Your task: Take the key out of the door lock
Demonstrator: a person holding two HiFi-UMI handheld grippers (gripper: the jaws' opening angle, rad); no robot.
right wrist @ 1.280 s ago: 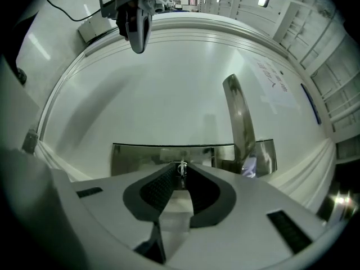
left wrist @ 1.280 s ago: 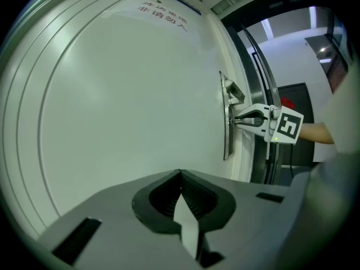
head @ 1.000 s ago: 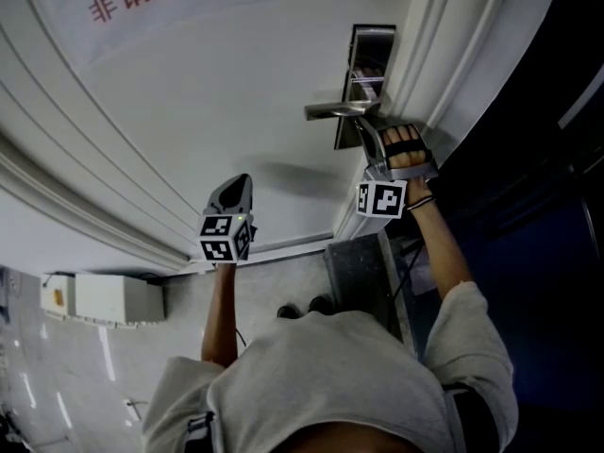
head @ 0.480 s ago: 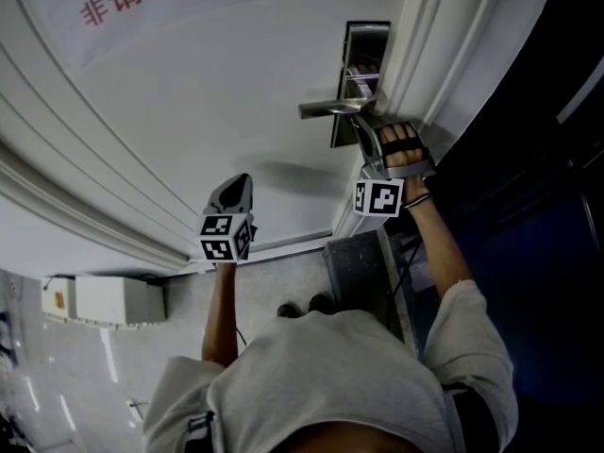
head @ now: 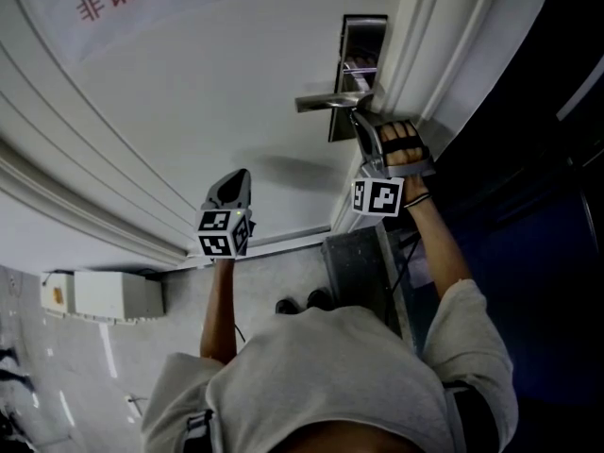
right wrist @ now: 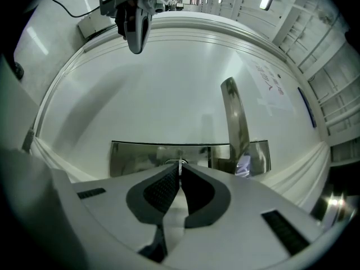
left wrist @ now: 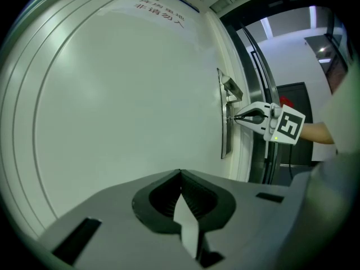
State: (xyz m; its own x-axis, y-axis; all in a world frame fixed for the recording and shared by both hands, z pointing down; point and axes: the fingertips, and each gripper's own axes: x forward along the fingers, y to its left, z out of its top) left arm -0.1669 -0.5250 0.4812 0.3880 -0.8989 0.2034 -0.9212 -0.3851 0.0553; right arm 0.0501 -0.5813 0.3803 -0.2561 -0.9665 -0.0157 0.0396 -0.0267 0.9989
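Key, a thin silvery sliver seen edge-on, sits in the metal lock plate beside the lever handle, pinched between the closed jaws of the right gripper. The door frame crowds one edge of the plate. Bare door spreads on the other side, where the left gripper hangs well apart, jaws together and empty.

Key in lock plate, just blw handle.

White notice on the door, red Chinese characters "非请勿" — the rest cut off at the frame's top
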